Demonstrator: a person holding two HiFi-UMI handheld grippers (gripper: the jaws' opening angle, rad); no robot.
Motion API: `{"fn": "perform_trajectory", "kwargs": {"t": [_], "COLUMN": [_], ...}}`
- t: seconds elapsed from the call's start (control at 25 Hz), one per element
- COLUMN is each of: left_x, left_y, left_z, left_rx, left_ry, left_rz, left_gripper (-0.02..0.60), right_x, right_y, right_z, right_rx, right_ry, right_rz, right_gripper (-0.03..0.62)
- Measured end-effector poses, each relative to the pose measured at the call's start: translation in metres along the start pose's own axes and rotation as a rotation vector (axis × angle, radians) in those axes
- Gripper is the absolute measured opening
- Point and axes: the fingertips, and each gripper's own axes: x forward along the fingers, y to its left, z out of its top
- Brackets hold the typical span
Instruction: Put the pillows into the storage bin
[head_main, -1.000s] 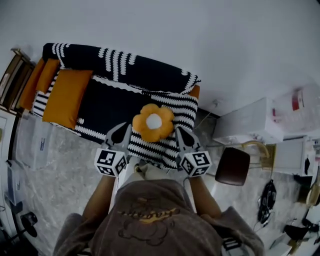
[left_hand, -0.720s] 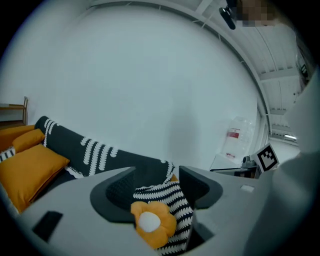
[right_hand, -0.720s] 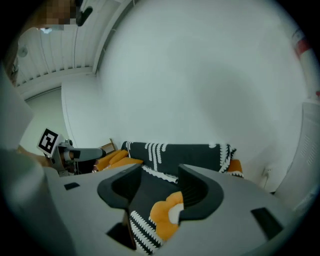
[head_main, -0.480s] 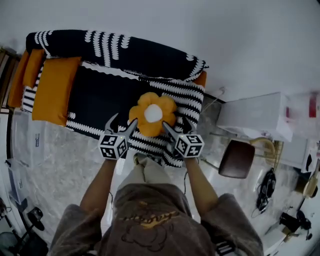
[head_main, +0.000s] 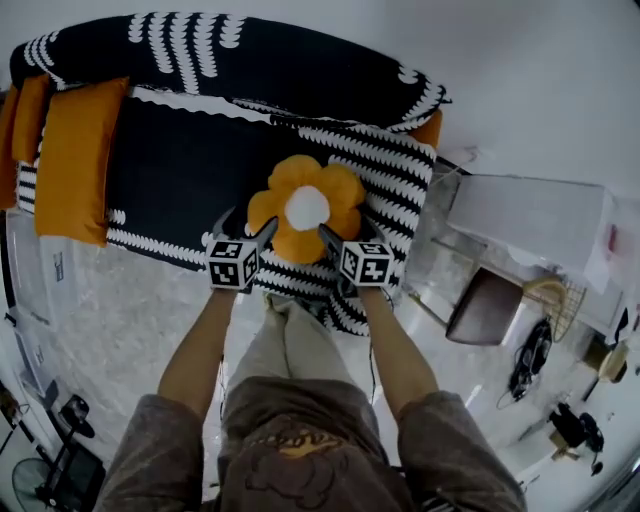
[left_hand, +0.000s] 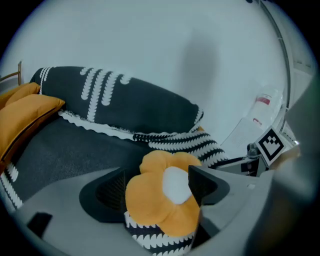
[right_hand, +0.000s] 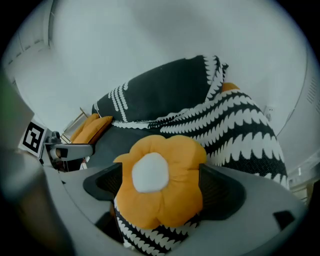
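An orange flower pillow (head_main: 305, 208) with a white middle lies on the sofa's black-and-white striped blanket (head_main: 395, 185). Both grippers reach it from the near side. My left gripper (head_main: 248, 226) is at its left petals and my right gripper (head_main: 348, 233) at its right petals. In the left gripper view the flower pillow (left_hand: 162, 197) sits between the opening jaws of the left gripper (left_hand: 157, 187). In the right gripper view the flower pillow (right_hand: 160, 182) fills the gap of the right gripper (right_hand: 160, 187), whose jaws are also opening. Two orange rectangular pillows (head_main: 72, 160) lean at the sofa's left end.
A white cabinet (head_main: 530, 215) and a brown stool (head_main: 483, 305) stand right of the sofa. A clear plastic box (head_main: 40, 290) lies on the marble floor at the left. Cables and small items clutter the floor at the far right (head_main: 530, 365).
Both grippers have moved forward onto the flower pillow. Their jaws, together a second ago, now stand wide around it. The head view has shifted closer to the sofa.
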Motion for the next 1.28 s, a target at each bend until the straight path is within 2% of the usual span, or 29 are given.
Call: {"fn": "perform_trajectory", "kwargs": {"t": [0.16,0.28,0.44,0.6,0.68,0.76,0.8,0.84,0.88,1.0,1.28], "left_x": [0.045,0.068,0.085,0.097,0.100,0.099,0.097,0.095,0.093,0.082,0.010], "left_y": [0.027,0.039,0.050,0.055,0.054,0.051,0.049,0.046,0.043,0.034,0.022], "left_z": [-0.039,-0.061,-0.080,-0.090,-0.090,-0.087,-0.085,-0.082,-0.080,-0.068,0.008], "left_rx": [-0.029,-0.030,-0.067,-0.119,-0.156,-0.165,-0.160,-0.151,-0.140,-0.117,-0.122], "left_ry": [0.080,0.123,0.155,0.188,0.194,0.186,0.181,0.177,0.174,0.168,0.077], "left_rz": [0.037,0.046,0.070,0.044,0.013,-0.005,-0.009,-0.010,-0.011,-0.015,0.025], "left_gripper": [0.373,0.373,0.373,0.369,0.327,0.273,0.239,0.211,0.179,0.138,0.126], "right_x": [0.043,0.069,0.090,0.105,0.107,0.105,0.102,0.098,0.093,0.082,0.027], "right_y": [-0.022,-0.027,-0.049,-0.057,-0.056,-0.053,-0.053,-0.056,-0.058,-0.052,0.002], "right_z": [-0.012,-0.009,-0.020,-0.027,-0.028,-0.028,-0.027,-0.026,-0.025,-0.017,0.042], "right_rx": [0.023,0.035,0.107,0.144,0.151,0.135,0.120,0.102,0.088,0.079,0.024], "right_ry": [0.031,0.031,0.087,0.125,0.130,0.134,0.138,0.141,0.144,0.140,0.082], "right_rz": [-0.046,-0.080,-0.160,-0.173,-0.150,-0.132,-0.139,-0.159,-0.179,-0.142,0.005], "right_gripper": [0.473,0.508,0.503,0.478,0.461,0.404,0.355,0.279,0.119,0.066,0.048]}}
